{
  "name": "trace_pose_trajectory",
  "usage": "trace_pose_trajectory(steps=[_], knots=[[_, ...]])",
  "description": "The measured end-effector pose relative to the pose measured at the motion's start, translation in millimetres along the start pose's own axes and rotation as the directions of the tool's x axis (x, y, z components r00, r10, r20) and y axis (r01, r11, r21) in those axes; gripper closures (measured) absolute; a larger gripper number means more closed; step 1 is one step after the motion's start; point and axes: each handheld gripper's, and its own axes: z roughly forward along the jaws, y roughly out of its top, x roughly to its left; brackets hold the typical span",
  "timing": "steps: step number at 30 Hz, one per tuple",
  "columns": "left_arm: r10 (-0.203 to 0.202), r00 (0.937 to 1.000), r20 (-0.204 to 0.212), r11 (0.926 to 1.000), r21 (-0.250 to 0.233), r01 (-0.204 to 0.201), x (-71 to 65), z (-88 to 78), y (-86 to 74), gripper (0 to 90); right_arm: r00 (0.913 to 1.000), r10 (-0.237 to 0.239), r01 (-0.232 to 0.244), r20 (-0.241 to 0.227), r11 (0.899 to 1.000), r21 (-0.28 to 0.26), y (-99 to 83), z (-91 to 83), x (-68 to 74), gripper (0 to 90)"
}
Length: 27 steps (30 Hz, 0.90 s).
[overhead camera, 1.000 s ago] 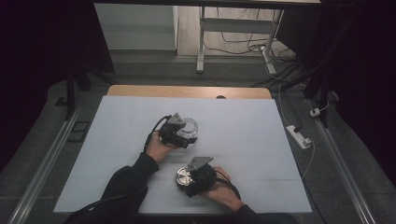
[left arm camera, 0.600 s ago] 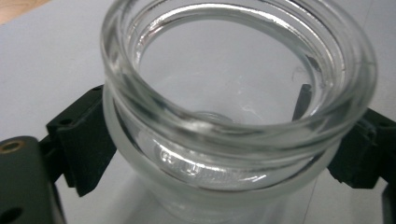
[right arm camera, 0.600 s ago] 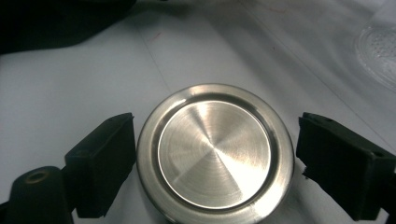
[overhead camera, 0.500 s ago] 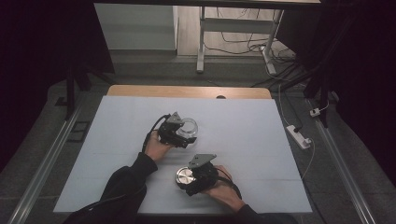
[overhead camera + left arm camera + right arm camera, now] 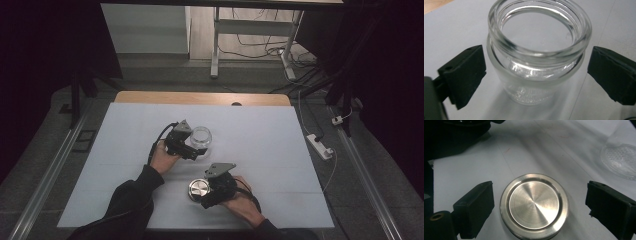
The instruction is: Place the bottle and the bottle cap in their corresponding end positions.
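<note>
left claw (image 5: 534, 72) spread, jaws flanking open glass jar (image 5: 536, 57) upright mid-desk (image 5: 280, 150), no contact. right claw (image 5: 540, 210) spread around steel lid (image 5: 534, 205) lying flat near desk's front edge, forearms angled inward.

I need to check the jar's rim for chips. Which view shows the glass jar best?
The left gripper view: the glass jar stands close up between the open jaws, its rim and mouth sharp. The high view shows it small by the left gripper; the right gripper view catches only its base at the edge.
</note>
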Motion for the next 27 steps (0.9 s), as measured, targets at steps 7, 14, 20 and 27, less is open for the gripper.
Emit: trace_pose_trajectory(steps=[7,14,20,27], knots=[[-0.018,0.9998,0.007,0.9998,-0.004,0.018,-1.0,-9.8,-3.3,1.7,1.0,0.007,-0.007,-0.004,1.0,-0.011,1.2,-5.0,-0.2,8.1],[-0.016,0.9998,0.007,0.9999,0.003,0.016,-4.1,-16.4,-7.3,1.3,0.9999,0.005,-0.005,-0.011,1.0,-0.002,1.4,-6.4,1.6,7.5],[-0.025,0.9994,0.024,0.9996,0.009,0.025,-6.2,-21.0,-11.3,0.8,0.9999,0.006,-0.006,-0.016,1.0,0.0,1.1,-8.8,1.3,6.8],[-0.042,0.9983,0.04,0.999,0.015,0.041,-9.2,-25.9,-15.8,0.1,0.9997,0.018,-0.018,-0.017,1.0,0.001,1.3,-11.2,-1.5,6.1]])
